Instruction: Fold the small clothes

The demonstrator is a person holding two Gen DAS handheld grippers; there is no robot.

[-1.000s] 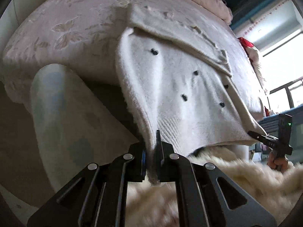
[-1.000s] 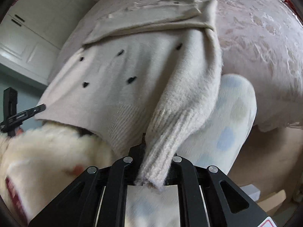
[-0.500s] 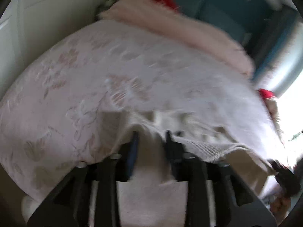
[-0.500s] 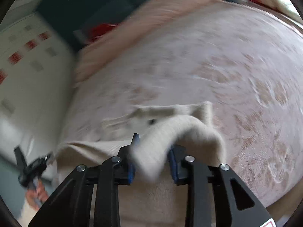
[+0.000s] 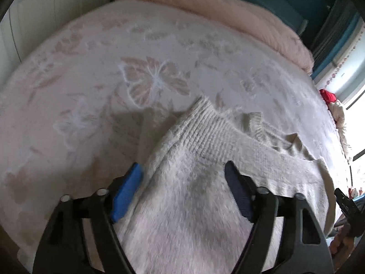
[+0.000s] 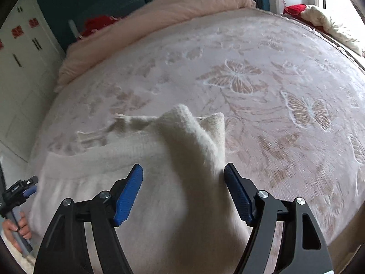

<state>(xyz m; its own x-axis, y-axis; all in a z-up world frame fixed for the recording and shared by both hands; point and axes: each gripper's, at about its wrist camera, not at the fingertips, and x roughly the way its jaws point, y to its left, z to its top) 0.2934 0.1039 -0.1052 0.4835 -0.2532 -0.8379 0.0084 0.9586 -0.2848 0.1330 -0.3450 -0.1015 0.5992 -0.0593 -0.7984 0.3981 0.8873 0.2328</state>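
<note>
A cream fuzzy knit cardigan [image 5: 194, 178] lies folded over on the pink butterfly-patterned bed cover [image 5: 91, 73]. Its ribbed hem runs across the fold, and its buttons are hidden. My left gripper [image 5: 183, 182] is open, its blue pads either side of the folded fabric, holding nothing. In the right wrist view the same cardigan [image 6: 178, 171] lies with a sleeve end draped over the top. My right gripper [image 6: 183, 182] is open above that sleeve, also empty. The right gripper's tip shows at the right edge of the left wrist view [image 5: 349, 205]; the left gripper shows at the left edge of the right wrist view [image 6: 20, 189].
A pink duvet [image 6: 159, 9] is bunched at the head of the bed. Red and cream items [image 6: 319, 18] lie at the bed's far right by the window. White cupboards [image 6: 22, 52] stand to the left. The bed's near edge drops off just below the grippers.
Both grippers carried the cardigan's lower edge and sleeve up from the bed's edge over the body, then opened and let go. The buttoned front is now covered.
</note>
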